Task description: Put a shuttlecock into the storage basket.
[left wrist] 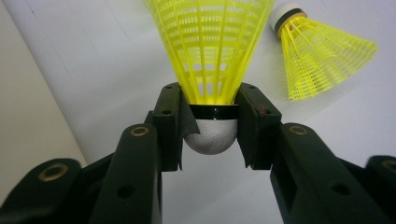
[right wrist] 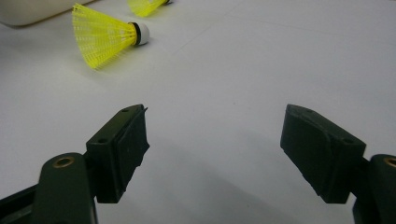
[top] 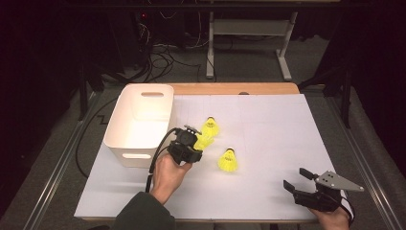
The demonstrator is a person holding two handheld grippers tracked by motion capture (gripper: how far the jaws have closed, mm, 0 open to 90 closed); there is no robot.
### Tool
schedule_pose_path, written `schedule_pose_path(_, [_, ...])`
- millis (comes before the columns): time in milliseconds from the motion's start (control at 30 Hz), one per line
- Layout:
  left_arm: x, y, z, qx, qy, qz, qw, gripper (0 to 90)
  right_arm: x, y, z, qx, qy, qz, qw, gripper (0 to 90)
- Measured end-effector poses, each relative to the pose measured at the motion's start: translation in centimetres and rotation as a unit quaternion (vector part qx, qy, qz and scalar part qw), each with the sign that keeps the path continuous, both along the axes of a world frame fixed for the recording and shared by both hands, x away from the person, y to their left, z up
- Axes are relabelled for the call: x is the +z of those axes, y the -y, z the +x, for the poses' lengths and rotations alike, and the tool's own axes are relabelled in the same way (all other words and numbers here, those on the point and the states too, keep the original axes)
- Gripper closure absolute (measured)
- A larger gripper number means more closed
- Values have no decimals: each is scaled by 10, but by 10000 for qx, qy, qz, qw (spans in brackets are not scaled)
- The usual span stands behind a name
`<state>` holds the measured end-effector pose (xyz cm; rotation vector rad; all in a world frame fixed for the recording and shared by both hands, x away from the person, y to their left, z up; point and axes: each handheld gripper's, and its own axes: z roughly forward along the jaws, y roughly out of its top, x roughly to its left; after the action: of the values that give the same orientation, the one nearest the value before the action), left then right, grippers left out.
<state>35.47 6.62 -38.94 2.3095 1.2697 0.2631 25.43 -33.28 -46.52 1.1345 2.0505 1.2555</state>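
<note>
The left tool [left wrist: 211,126] is pinching a yellow plastic-mesh shuttlecock [left wrist: 212,56] by its white rounded cork, the pads pressed against both sides just under the black band, skirt pointing away from the hand. In the high view this left tool [top: 194,139] sits just beside the right wall of the white plastic bin with handle slots [top: 125,139], the held shuttlecock [top: 205,142] clear of the white-covered counter [top: 268,143].

The step in hand looks like the carry: 1 shuttlecock is gripped and should go into the bin. The next move calls for enough height to clear the bin's rim, then a shift left over the opening before letting go.

2 more yellow shuttlecocks lie on the counter, 1 near the held one [top: 210,126] and 1 toward the middle [top: 228,160]. The right tool [top: 299,180] rests with its jaws spread and nothing between them, near the counter's front right edge, well apart from the bin, so the path is free.
</note>
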Motion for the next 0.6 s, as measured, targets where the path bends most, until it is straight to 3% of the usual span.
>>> schedule_pose_path(333, [3, -3, 3, 74, -16, -33, 10000, 648, 0, 0, 0, 4, -7, 13, 10000, 233])
schedule_pose_path(600, [16, -1, 7, 111, 105, 5, 9999, 648, 0, 0, 0, 8, -2, 12, 10000, 233])
